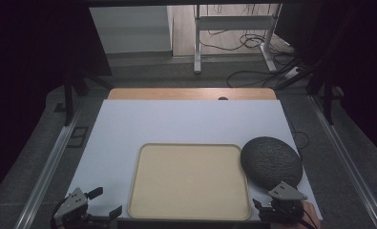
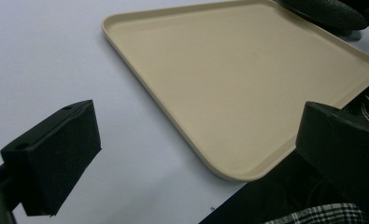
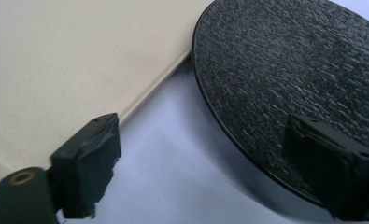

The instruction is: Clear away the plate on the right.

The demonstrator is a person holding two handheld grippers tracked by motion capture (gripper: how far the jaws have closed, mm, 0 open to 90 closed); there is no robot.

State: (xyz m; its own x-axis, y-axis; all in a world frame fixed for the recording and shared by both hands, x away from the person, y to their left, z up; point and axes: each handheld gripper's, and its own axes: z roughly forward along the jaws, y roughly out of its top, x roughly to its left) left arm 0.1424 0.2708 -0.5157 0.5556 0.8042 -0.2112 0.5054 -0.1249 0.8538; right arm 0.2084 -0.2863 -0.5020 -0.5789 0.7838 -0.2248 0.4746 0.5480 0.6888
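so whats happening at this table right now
A person holds a gripper in each hand at the near edge of a white table. The right gripper is open, hovering by the rim of a dark textured round plate lying beside an empty beige tray. The left gripper is open at the tray's near left corner, holding nothing.

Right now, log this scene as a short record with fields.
surface: white table top
tray: beige tray, nothing on it, near the table's front edge
plate: dark textured round plate, right of the tray, beside its rim
left gripper: left gripper open, at the tray's front left corner, holding nothing
right gripper: right gripper open, at the plate's near edge, jaws not gripping it
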